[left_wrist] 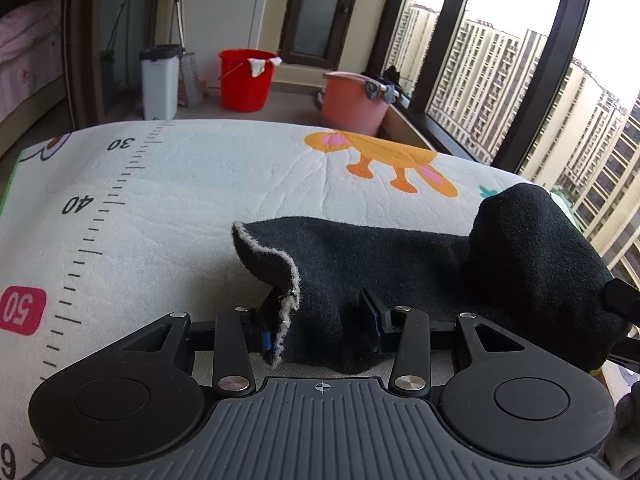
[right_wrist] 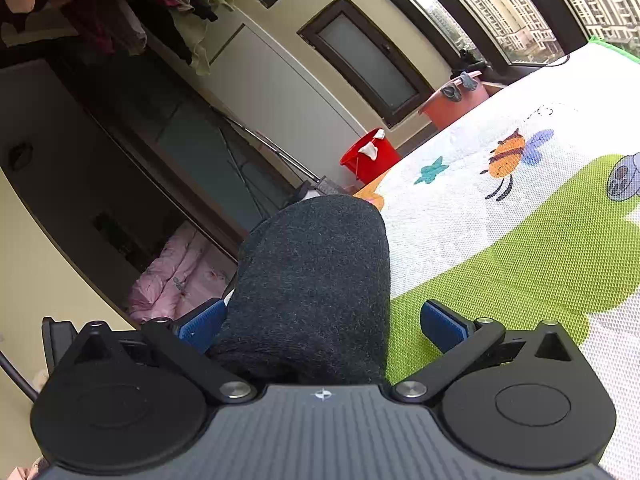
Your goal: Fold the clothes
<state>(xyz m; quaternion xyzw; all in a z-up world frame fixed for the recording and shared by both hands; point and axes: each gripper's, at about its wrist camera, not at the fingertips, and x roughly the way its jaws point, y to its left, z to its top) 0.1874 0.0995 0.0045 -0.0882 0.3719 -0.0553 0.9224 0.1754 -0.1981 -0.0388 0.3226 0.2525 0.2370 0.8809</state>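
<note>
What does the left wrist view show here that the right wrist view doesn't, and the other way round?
Only the left wrist view shows the sock's white-trimmed edge, the printed ruler marks and a white bin. Only the right wrist view shows the bee print, the green patch and hanging clothes. Both show the dark sock, the play mat, the red bucket and the pink bucket. The sock lies between the fingers of the left gripper and the right gripper.
</note>
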